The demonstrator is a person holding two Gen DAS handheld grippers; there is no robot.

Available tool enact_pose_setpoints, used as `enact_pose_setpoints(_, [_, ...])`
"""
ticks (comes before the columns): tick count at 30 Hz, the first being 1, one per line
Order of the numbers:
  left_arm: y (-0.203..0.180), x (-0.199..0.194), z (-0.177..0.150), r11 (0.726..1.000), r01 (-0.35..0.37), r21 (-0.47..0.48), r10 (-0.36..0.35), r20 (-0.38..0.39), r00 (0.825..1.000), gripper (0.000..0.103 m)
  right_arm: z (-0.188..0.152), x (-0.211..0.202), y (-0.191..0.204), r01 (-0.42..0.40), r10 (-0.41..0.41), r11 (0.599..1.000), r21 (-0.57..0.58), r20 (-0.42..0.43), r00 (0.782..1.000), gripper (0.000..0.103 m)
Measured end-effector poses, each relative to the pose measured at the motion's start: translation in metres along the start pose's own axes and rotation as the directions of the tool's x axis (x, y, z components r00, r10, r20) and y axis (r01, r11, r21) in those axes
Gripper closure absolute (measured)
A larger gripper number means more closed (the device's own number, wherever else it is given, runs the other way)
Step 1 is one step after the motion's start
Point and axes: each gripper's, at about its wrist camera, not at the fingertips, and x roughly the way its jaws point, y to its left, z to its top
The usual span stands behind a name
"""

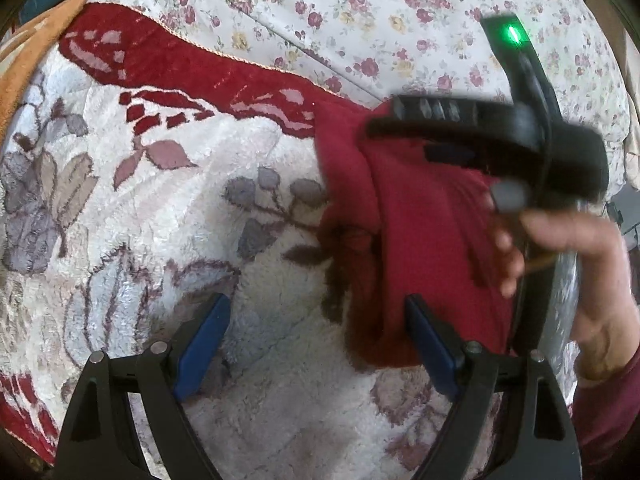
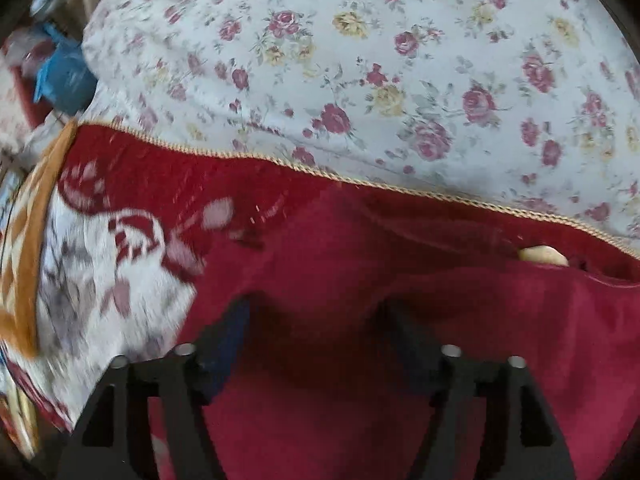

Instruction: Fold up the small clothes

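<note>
The red garment (image 1: 432, 240) lies on a plush blanket (image 1: 160, 220) spread over a bed, with a floral sheet (image 1: 360, 20) beyond it. In the left wrist view it fills the area from 2 to 4 o'clock, bunched into a long ridge, so the fold looks unfinished, not flat yet.

The left tool (image 1: 316, 344) is wide and holds nothing. Its right finger sits at the garment's near edge and its left finger over bare blanket, likely so it can take that edge or pin it while the other hand works.

The right tool (image 2: 316, 328) is also wide with nothing gripped; red cloth lies under and between its fingers, but the pads do not press on it. The same tool appears blurred at 2 o'clock in the left view, carried by the person's hand (image 1: 560, 256) above the garment. Its place over the middle of the cloth suggests it is positioned for a fresh grip.

A pale patch (image 2: 544, 256) shows at 3 o'clock in the right view, in a gap in the cloth; what it is I cannot tell.
</note>
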Motion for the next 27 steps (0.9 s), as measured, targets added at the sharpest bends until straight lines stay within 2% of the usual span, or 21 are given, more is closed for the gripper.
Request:
enact_pose_setpoints(1, [-0.001, 0.001, 0.001, 1.000, 0.001, 0.002, -0.001, -0.004, 1.000, 0.016, 0.003, 0.003, 0.005, -0.016, 0.016, 1.000, 0.001, -0.021, 1.000, 0.009])
enact_pose_setpoints(3, [-0.003, 0.004, 0.002, 1.000, 0.003, 0.001, -0.003, -0.010, 1.000, 0.016, 0.005, 0.006, 0.016, 0.012, -0.013, 1.000, -0.028, -0.046, 0.999, 0.008])
enact_pose_setpoints(6, [-0.003, 0.006, 0.004, 1.000, 0.005, -0.008, -0.005, -0.007, 1.000, 0.016, 0.004, 0.020, 0.040, 0.113, -0.122, 0.985, -0.131, -0.065, 0.990, 0.006])
enact_pose_setpoints(9, [-0.002, 0.010, 0.005, 1.000, 0.003, -0.023, -0.003, -0.006, 1.000, 0.015, 0.000, 0.032, 0.051, 0.168, -0.181, 0.970, -0.174, -0.065, 0.981, 0.000])
enact_pose_setpoints(12, [-0.004, 0.013, 0.006, 1.000, -0.007, -0.018, 0.007, 0.002, 1.000, 0.014, -0.002, 0.031, 0.054, 0.186, -0.199, 0.964, -0.192, -0.046, 0.979, 0.002])
enact_pose_setpoints(15, [-0.006, 0.016, 0.007, 1.000, -0.011, -0.019, 0.012, 0.020, 1.000, 0.013, -0.002, 0.016, 0.045, 0.158, -0.165, 0.969, -0.189, -0.024, 0.986, 0.030])
enact_pose_setpoints(16, [-0.007, 0.018, 0.010, 1.000, -0.009, -0.022, 0.010, 0.026, 1.000, 0.013, -0.001, 0.009, 0.041, 0.105, -0.112, 0.976, -0.189, -0.029, 0.993, 0.055])
enact_pose_setpoints(19, [-0.010, 0.022, 0.019, 0.999, 0.015, -0.035, -0.014, 0.045, 0.999, 0.013, 0.000, -0.011, 0.025, 0.028, -0.034, 0.988, -0.149, -0.041, 0.999, 0.072])
enact_pose_setpoints(21, [-0.013, 0.025, 0.023, 0.998, 0.042, -0.039, -0.040, 0.053, 0.998, 0.014, 0.002, -0.020, 0.018, -0.012, 0.007, 0.992, -0.129, -0.040, 0.999, 0.075])
enact_pose_setpoints(23, [-0.015, 0.025, 0.026, 0.996, 0.085, -0.042, -0.082, 0.069, 0.994, 0.037, 0.001, -0.028, 0.016, -0.035, 0.030, 0.992, -0.117, -0.039, 0.999, 0.076])
enact_pose_setpoints(24, [-0.018, 0.027, 0.028, 0.993, 0.113, -0.034, -0.111, 0.061, 0.992, 0.065, 0.001, -0.031, 0.014, -0.041, 0.037, 0.992, -0.116, -0.038, 0.999, 0.076])
enact_pose_setpoints(25, [-0.022, 0.027, 0.030, 0.988, 0.156, -0.020, -0.155, 0.048, 0.987, 0.076, 0.001, -0.032, 0.011, -0.049, 0.045, 0.993, -0.110, -0.041, 0.998, 0.076])
enact_pose_setpoints(27, [-0.029, 0.023, 0.029, 0.987, 0.162, 0.009, -0.162, 0.066, 0.985, 0.082, 0.000, -0.035, 0.005, -0.065, 0.060, 0.993, -0.098, -0.046, 0.997, 0.076])
